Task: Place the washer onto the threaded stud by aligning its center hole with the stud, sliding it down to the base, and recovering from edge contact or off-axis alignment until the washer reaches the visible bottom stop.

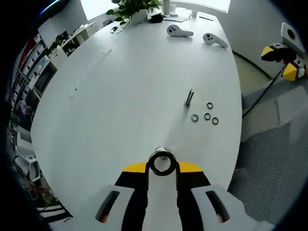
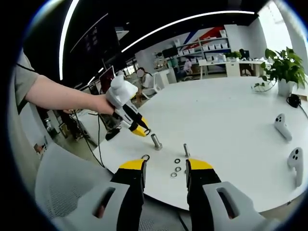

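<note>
On the white table (image 1: 120,96) a slim threaded stud (image 1: 189,97) stands upright, with several small washers (image 1: 207,116) loose beside it. My left gripper (image 1: 162,166) hangs over the near table and is shut on a short grey bolt (image 1: 162,162), seen end-on as a ring. In the right gripper view a person's hand holds that left gripper (image 2: 143,131) with the bolt (image 2: 156,142) at its tips. The stud (image 2: 186,150) and washers (image 2: 177,169) lie beyond my right gripper (image 2: 164,168). It is open with nothing in it.
Two white controllers (image 1: 179,32) (image 1: 214,40) lie at the far end, by a potted plant (image 1: 130,7). The table's curved edge (image 1: 239,125) runs close to the washers, with a grey mesh chair (image 1: 269,159) beyond. A person's arm (image 2: 62,98) reaches in from the left.
</note>
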